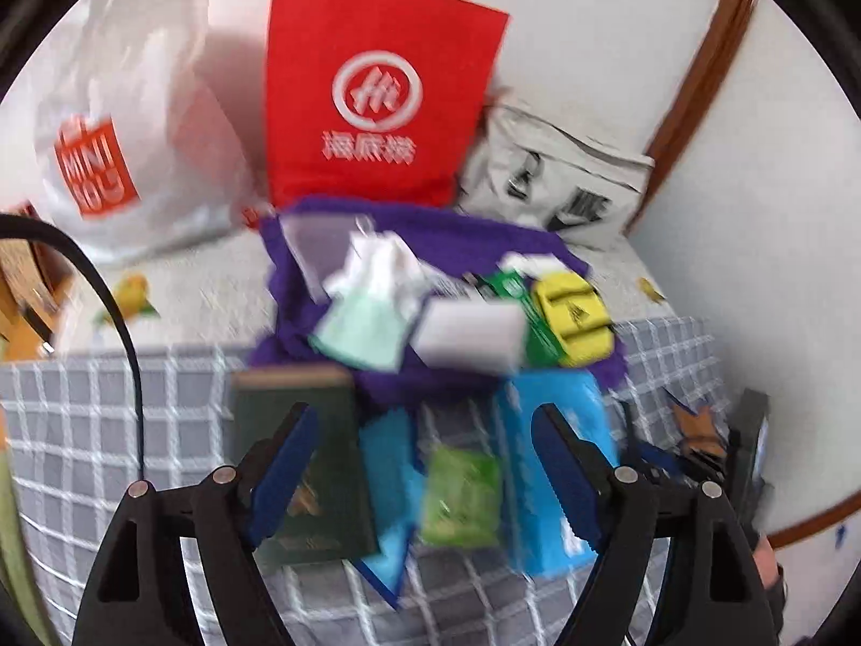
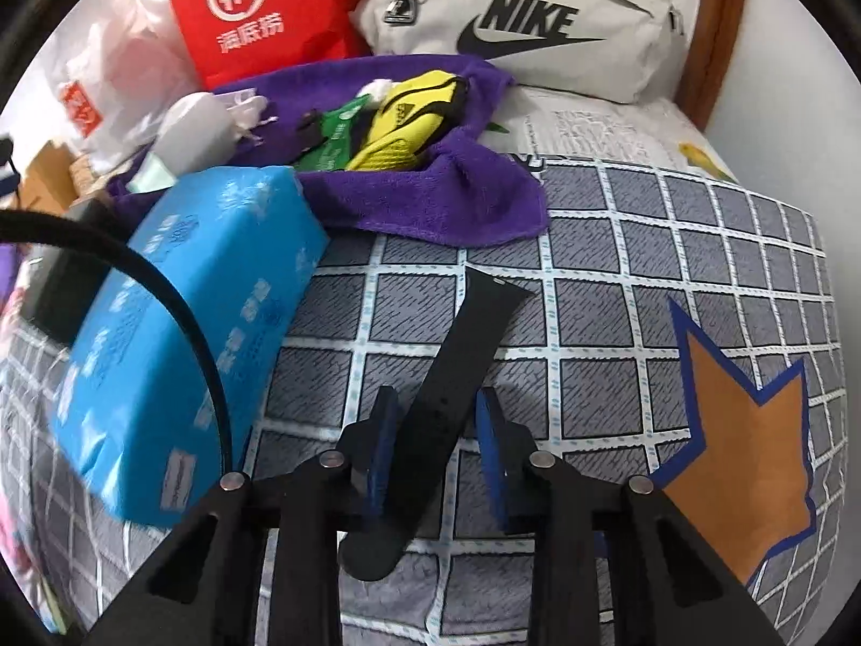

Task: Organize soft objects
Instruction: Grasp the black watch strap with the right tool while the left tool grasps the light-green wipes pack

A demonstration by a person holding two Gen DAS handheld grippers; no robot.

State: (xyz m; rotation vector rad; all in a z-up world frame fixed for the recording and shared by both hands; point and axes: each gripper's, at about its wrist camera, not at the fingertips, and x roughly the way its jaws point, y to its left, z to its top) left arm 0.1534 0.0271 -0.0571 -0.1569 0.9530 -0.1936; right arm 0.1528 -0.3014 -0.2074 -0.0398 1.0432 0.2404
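A purple towel (image 1: 446, 237) lies on the bed with a yellow pouch (image 1: 573, 317), green packets and white tissue packs heaped on it. It also shows in the right wrist view (image 2: 430, 199). My left gripper (image 1: 425, 430) is open above a dark green booklet (image 1: 301, 452), a small green packet (image 1: 457, 495) and a blue tissue pack (image 1: 543, 463). My right gripper (image 2: 436, 409) is open, its fingers on either side of a black watch strap (image 2: 463, 355) lying flat on the bedspread. The blue tissue pack (image 2: 193, 334) lies to its left.
A red bag (image 1: 376, 91), a white plastic bag (image 1: 107, 124) and a grey Nike bag (image 2: 516, 16) stand along the wall behind the towel. The checked grey bedspread (image 2: 646, 269) has an orange star print (image 2: 742, 441) at right. A wooden frame (image 1: 699, 70) runs up the right.
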